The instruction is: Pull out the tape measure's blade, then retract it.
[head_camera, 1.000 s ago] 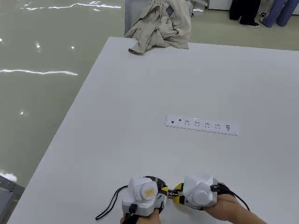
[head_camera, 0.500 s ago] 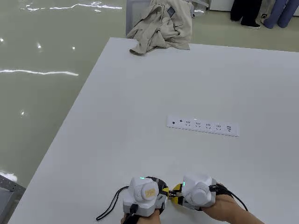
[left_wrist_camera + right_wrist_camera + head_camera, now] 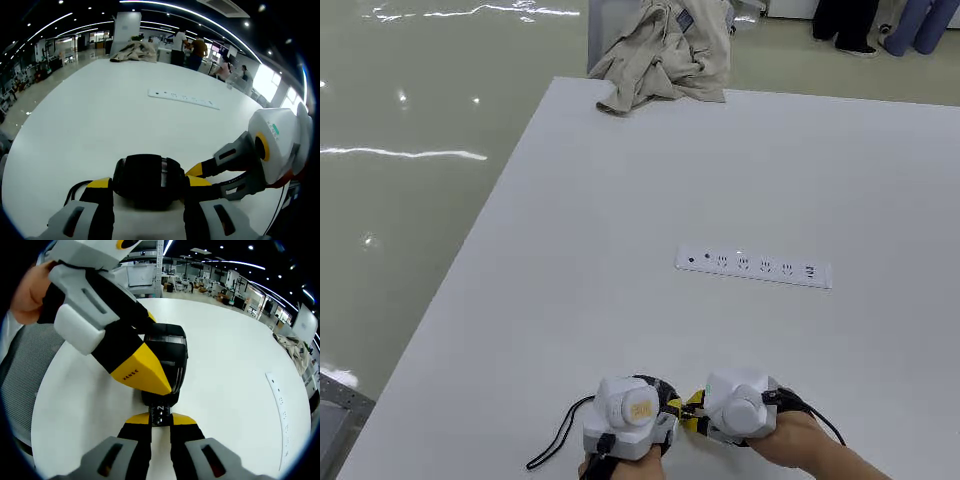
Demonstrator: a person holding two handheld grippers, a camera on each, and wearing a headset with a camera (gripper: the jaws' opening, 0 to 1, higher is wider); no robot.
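Left gripper view: rounded black tape measure point(image 3: 147, 180)

Blade point(image 3: 160, 410) mostly hidden (apparently by right hand-held gripper point(image 3: 160, 421)).

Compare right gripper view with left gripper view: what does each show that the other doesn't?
Right gripper view: the blade, its printed 2 readable, pinched in the right tongs, just out of the tape measure case. Left gripper view: people standing in the background. Both: the case clamped by the left tongs, the power strip, the jacket.
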